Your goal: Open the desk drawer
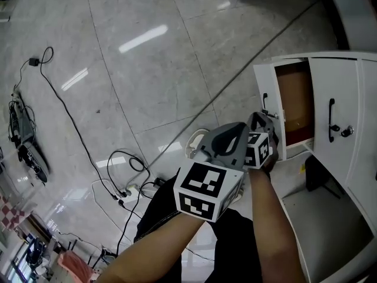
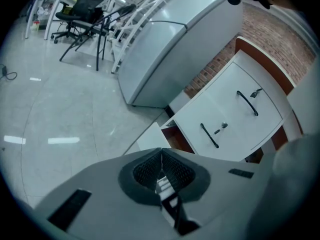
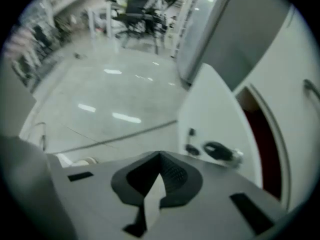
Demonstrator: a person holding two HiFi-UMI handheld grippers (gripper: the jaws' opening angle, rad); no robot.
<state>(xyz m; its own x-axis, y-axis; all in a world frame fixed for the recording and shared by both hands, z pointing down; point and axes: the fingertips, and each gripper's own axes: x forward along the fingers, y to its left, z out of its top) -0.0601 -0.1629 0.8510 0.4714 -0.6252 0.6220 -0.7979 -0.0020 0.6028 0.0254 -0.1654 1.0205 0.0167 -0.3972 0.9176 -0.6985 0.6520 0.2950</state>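
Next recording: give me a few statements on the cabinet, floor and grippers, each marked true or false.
1. The left gripper and right gripper both have their jaws together, empty. True.
2. The white door by the right gripper is closed. False: it stands open, and the brown interior shows.
3. Cables lie on the floor. True.
4. The right gripper clamps the door's black handle. False: nothing is between its jaws.
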